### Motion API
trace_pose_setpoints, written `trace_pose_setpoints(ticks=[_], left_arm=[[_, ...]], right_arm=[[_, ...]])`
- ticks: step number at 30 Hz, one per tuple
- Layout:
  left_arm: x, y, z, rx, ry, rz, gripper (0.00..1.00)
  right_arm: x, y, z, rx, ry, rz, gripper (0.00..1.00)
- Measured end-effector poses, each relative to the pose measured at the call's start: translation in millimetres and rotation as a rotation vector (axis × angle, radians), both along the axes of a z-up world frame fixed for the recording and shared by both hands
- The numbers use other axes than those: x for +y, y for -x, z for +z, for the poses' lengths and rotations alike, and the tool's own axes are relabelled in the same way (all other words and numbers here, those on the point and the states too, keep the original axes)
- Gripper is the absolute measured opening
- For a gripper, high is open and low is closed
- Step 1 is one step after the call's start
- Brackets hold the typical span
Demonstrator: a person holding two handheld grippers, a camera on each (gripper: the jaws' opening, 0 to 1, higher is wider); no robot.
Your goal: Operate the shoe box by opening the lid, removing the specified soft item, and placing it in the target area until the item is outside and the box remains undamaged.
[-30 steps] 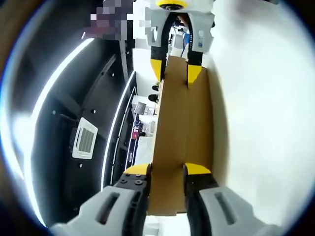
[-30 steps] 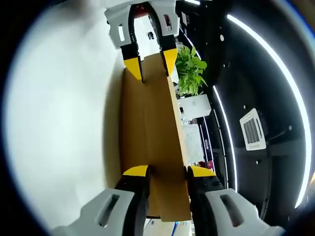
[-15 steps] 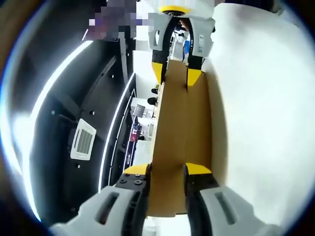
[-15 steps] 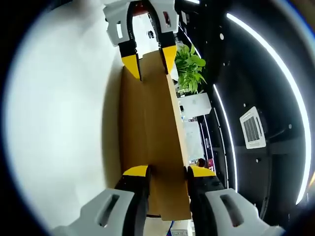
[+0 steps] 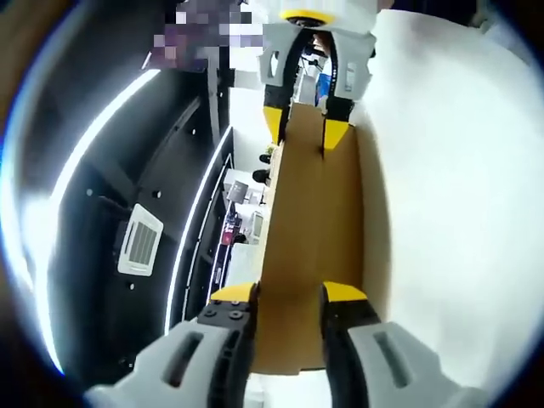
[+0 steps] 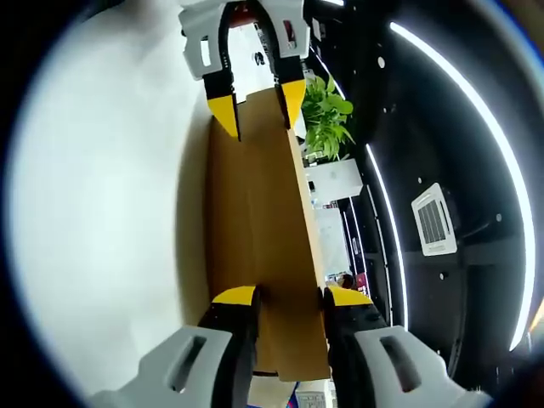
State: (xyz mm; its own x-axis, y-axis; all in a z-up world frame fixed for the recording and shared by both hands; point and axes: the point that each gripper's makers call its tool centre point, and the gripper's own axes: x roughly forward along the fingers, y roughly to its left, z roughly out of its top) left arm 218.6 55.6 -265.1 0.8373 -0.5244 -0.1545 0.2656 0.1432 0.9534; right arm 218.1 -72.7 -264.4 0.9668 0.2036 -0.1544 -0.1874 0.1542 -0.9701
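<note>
A: Looking along the left gripper (image 5: 289, 296), we see its two yellow-tipped jaws rising from the bottom of the frame, closed on the near edge of a brown cardboard panel, the shoe box lid (image 5: 314, 229). The panel runs from bottom centre up to the top centre of the left gripper view.

B: At the top of that view we find the right gripper (image 5: 299, 129), its jaws clamped on the far edge of the same lid. In the right gripper view it mirrors: the right gripper (image 6: 287, 297) at the bottom centre grips the lid (image 6: 255, 221), and the left gripper (image 6: 257, 100) holds the far end at the upper centre.

A: Can we see inside the box?

B: No. The lid hides whatever lies under it, so we cannot tell what the box holds or where the soft item is.

A: Beside the lid we see a white worktop (image 5: 450, 221), on the right in the left gripper view and the left (image 6: 110, 212) in the right gripper view.

B: And a green plant (image 6: 330, 119) to the upper right of the lid in the right gripper view.
</note>
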Motion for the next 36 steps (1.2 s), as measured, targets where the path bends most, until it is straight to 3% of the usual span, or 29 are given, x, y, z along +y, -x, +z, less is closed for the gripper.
trace_pose_setpoints(ticks=[5,6,8,9,12,13,18,22,26,29,36], left_arm=[[-1.0,7.0,3.7,0.027,0.026,-0.039,0.31],[-1.6,10.3,1.4,0.085,0.053,-0.058,0.33],[1.1,17.8,5.8,0.259,0.239,-0.053,0.40],[3.4,20.7,10.3,0.303,0.272,-0.061,0.46],[14.1,26.2,25.9,0.319,0.298,-0.075,0.57],[18.4,32.6,37.6,0.356,0.374,-0.097,0.58],[38.6,41.6,53.6,0.480,0.533,-0.094,0.66],[61.3,42.3,57.6,0.585,0.656,-0.049,0.79],[77.7,43.9,53.8,0.697,0.741,0.003,0.99],[85.4,49.8,51.8,0.747,0.777,0.010,0.99],[125.4,69.4,42.6,0.926,0.873,0.134,0.99]], right_arm=[[0.1,-0.4,0.6,0.001,-0.008,-0.004,0.30],[0.3,-0.4,0.5,0.001,-0.008,-0.006,0.30],[0.4,0.0,0.3,0.001,-0.007,-0.008,0.30],[0.5,0.1,0.3,0.001,-0.008,-0.007,0.30],[0.8,-0.2,0.5,0.004,-0.008,-0.011,0.30],[0.9,-0.2,0.5,0.005,-0.009,-0.013,0.30],[1.6,-0.3,0.6,0.008,-0.019,-0.022,0.30],[2.2,-0.4,0.3,0.010,-0.009,-0.033,0.30],[2.2,-0.6,0.4,0.018,-0.014,-0.043,0.30],[2.2,-0.6,1.0,0.032,-0.012,-0.046,0.30],[3.2,0.6,1.1,0.056,-0.040,-0.058,0.30]])
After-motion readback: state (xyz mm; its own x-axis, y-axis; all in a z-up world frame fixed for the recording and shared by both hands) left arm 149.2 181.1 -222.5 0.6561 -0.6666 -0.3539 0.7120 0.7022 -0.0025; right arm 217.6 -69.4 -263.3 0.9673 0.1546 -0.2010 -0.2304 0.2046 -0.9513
